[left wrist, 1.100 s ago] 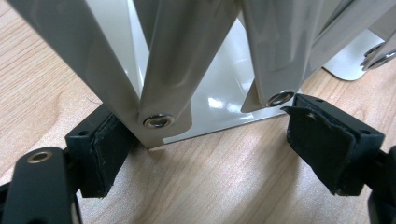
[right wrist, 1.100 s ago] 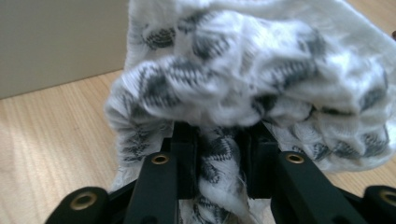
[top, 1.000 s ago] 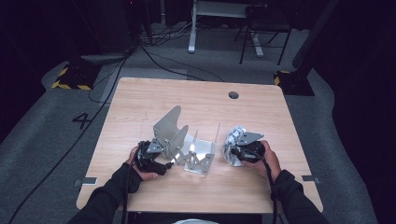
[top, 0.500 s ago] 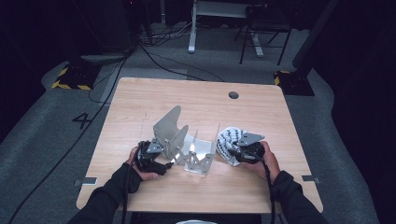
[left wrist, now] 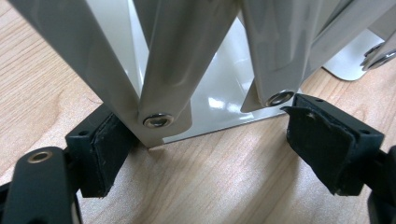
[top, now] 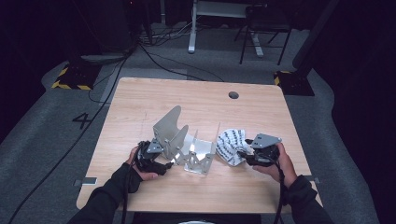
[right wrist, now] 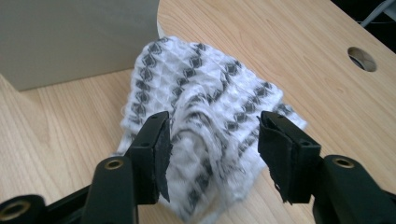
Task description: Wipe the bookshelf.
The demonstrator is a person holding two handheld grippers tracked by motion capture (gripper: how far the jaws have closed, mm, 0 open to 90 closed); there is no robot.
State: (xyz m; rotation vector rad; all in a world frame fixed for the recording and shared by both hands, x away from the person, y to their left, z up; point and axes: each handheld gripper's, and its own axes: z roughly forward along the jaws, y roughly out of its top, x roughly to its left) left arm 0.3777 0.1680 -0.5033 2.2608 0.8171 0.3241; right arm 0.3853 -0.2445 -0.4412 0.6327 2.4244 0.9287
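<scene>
Table [top: 140, 100]: a light wooden top with a round hole [top: 233, 95] near its far right corner; the person's sleeved forearms come in from the near edge.

Metal rack [top: 184, 140]: a grey folding frame of flat upright plates, standing near the middle of the table toward the near edge. In the left gripper view its plates [left wrist: 163, 56] rise from a bright base, riveted at their lower ends.

Left gripper [top: 159, 163]: held low at the near left foot of the rack. In its own view [left wrist: 201, 149] the jaws stand wide, one pad [left wrist: 105, 149] against the outer side of a riveted plate, the other pad [left wrist: 322, 144] just beside the next rivet; the rack's corner lies between them, not clamped.

Cloth [top: 231, 144]: a white waffle-weave rag with dark striped pattern, bunched in a heap on the table just right of the rack, close against its end plate [right wrist: 79, 37].

Right gripper [top: 243, 154]: at the near right side of the cloth. In its own view [right wrist: 212, 140] the jaws are wide apart, straddling a raised fold of the cloth [right wrist: 205, 107]; the left pad touches the fabric, the right pad stands a little clear of it.

Floor [top: 56, 135]: grey carpet with cables.
</scene>
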